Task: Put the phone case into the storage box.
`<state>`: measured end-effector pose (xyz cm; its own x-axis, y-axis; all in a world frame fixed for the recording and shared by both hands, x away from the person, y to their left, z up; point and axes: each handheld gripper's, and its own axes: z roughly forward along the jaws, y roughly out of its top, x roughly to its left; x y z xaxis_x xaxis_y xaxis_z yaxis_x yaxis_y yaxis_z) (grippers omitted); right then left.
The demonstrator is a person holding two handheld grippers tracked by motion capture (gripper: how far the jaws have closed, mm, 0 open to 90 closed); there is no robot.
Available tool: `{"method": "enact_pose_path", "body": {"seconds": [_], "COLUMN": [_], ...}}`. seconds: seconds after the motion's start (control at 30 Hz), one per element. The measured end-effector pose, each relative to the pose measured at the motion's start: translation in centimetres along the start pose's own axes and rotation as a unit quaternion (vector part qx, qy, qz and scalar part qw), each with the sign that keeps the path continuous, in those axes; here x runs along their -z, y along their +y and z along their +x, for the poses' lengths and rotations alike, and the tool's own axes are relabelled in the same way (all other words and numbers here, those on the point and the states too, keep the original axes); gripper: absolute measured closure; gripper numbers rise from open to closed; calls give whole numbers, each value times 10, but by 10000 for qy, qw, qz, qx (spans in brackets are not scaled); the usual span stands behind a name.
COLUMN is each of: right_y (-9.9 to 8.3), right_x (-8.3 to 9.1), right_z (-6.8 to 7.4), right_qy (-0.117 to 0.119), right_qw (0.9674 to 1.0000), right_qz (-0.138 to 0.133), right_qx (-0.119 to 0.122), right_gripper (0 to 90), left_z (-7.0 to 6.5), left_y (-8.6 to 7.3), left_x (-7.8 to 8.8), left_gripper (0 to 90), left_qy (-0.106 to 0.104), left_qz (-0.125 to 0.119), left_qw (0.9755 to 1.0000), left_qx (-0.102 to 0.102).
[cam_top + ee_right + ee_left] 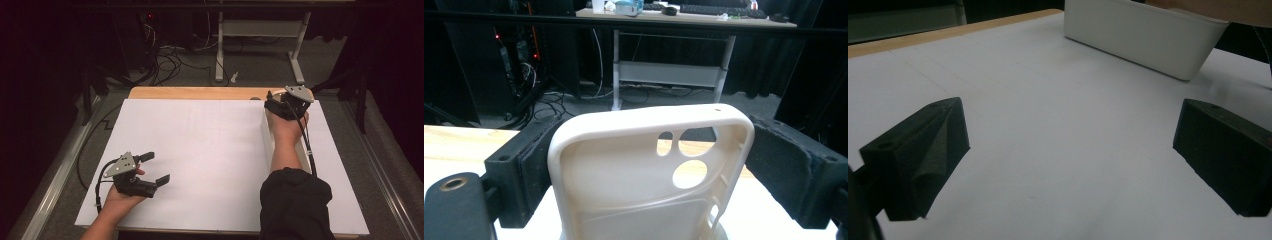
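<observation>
One phone case, one white bin

Right gripper [644,165] clamps the smooth cream phone case [644,170] at two o'clock; left gripper [1068,160] wide, near rectangular bin [1143,35].

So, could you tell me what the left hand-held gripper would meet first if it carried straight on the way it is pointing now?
Probably the white bin. The left hand-held gripper stands open over bare white paper, and the bin lies ahead, slightly right of centre; depth is hard to judge.

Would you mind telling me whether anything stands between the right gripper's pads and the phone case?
Nothing visible does. In the right gripper view the cream phone case stands upright between the right gripper pads, filling the gap, with no other object between.
</observation>
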<state>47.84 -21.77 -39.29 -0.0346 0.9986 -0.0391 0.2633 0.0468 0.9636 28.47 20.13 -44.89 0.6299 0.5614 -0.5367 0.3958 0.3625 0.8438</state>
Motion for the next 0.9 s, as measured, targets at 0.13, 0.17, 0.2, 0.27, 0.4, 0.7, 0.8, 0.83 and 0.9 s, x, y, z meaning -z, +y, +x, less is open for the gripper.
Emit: {"method": "enact_pose_path", "body": {"seconds": [0.13, 0.17, 0.2, 0.27, 0.4, 0.7, 0.8, 0.83, 0.9], "right_y": [0, 0, 0, 0, 0, -1, 0, 1, 2], "right_x": [-1, -1, -1, -2, -3, -6, -7, -8, -9], "right_z": [0, 0, 0, -1, 0, 2, 3, 3, 3], "right_qy": [-11, -16, -26, -33, -35, -63, -46, -40, -19], "right_qw": [10000, 10000, 10000, 10000, 10000, 10000, 10000, 10000, 10000], "right_qz": [-21, -23, -21, -28, -30, -24, 30, 25, 32], "right_qx": [1, -12, -22, -63, -19, -10, -5, -9, 3], "right_gripper": [115, 115, 115, 114, 111, 87, 65, 60, 49], "left_z": [0, 0, 0, 0, 0, 0, 0, 0, 0], "left_y": [0, -1, -1, 0, -1, -1, -1, -1, -1], "left_x": [-1, -1, -1, -1, -1, -1, -1, -1, -1], "left_gripper": [23, 23, 23, 23, 23, 23, 23, 23, 23], "left_qy": [-3, -2, -1, -3, -1, -7, -4, -2, -6], "left_qz": [6, 11, 9, 9, 22, 30, 35, 29, 36], "left_qw": [10000, 10000, 10000, 10000, 10000, 10000, 10000, 10000, 10000], "left_qx": [4, -3, -1, 2, -1, 2, 2, 7, -3]}}
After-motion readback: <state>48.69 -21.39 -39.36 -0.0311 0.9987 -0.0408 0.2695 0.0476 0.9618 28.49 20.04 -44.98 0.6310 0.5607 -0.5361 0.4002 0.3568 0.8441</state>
